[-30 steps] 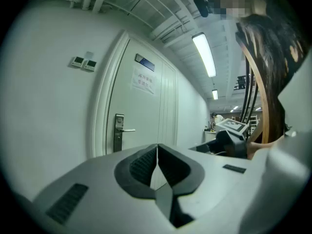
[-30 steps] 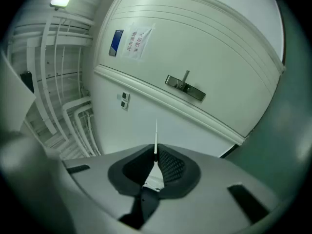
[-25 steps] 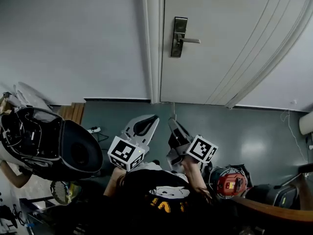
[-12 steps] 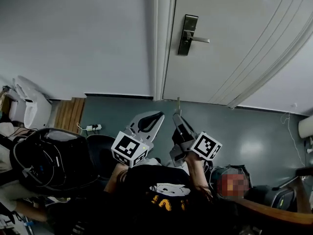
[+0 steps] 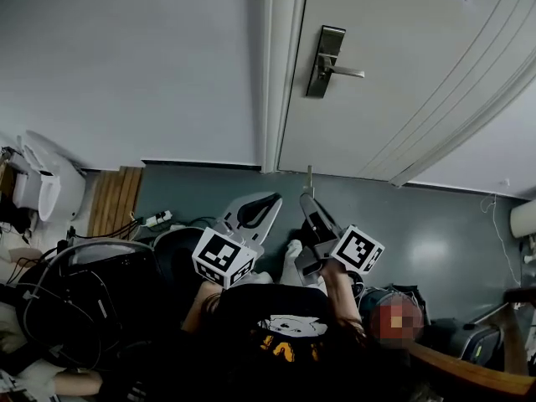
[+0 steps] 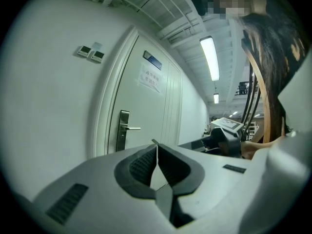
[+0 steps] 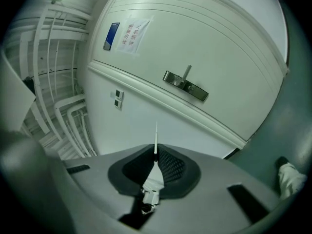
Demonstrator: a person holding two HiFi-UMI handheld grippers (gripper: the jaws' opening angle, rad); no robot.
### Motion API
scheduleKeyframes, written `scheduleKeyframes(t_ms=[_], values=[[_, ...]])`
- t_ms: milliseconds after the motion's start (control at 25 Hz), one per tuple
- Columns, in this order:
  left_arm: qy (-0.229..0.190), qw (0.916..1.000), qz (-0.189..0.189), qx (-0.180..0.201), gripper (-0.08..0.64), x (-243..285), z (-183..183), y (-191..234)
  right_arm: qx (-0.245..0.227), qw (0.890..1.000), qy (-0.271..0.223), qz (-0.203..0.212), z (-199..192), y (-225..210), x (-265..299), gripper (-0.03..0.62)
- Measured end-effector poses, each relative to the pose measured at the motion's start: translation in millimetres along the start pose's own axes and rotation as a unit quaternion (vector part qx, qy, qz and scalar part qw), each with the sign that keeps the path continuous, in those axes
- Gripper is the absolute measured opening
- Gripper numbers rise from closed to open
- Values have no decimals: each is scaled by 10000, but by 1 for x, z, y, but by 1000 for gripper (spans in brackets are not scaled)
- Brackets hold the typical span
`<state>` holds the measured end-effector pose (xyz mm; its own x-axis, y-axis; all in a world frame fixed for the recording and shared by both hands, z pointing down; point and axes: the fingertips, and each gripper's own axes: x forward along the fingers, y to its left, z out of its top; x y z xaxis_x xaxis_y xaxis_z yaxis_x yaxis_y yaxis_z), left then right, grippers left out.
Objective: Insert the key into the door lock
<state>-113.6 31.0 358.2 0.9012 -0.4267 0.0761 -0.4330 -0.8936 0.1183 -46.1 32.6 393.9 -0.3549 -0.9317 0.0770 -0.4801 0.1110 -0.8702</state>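
The silver lock plate with its lever handle [image 5: 325,61] sits on the white door [image 5: 402,82], well ahead of both grippers. My right gripper [image 5: 308,198] is shut on a thin metal key [image 5: 309,179]. The key's blade [image 7: 156,138] sticks out past the jaws and points at the wall below the lock plate [image 7: 185,86]. My left gripper [image 5: 266,201] hangs beside it on the left, shut with nothing visible between its jaws. In the left gripper view the lock plate [image 6: 123,130] stands far off behind the closed left gripper [image 6: 156,147].
The door frame [image 5: 280,74] and a plain wall [image 5: 126,65] lie left of the lock. Cables and a power strip [image 5: 155,220] lie on the grey floor. A black bag of wires [image 5: 84,300] is at lower left. A paper sign [image 7: 129,35] hangs on the door.
The head view has shifted, so the lock now sits a little further right and higher. Both grippers have edged towards the door. The black bag at left has slid down the frame.
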Motion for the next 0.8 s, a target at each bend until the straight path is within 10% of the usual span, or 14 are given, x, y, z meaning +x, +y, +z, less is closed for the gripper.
scheduleKeyframes(t_ms=[800], values=[[113, 9974, 700, -145, 14, 185, 21, 93, 458, 9969, 616, 191, 154, -102, 116, 21]])
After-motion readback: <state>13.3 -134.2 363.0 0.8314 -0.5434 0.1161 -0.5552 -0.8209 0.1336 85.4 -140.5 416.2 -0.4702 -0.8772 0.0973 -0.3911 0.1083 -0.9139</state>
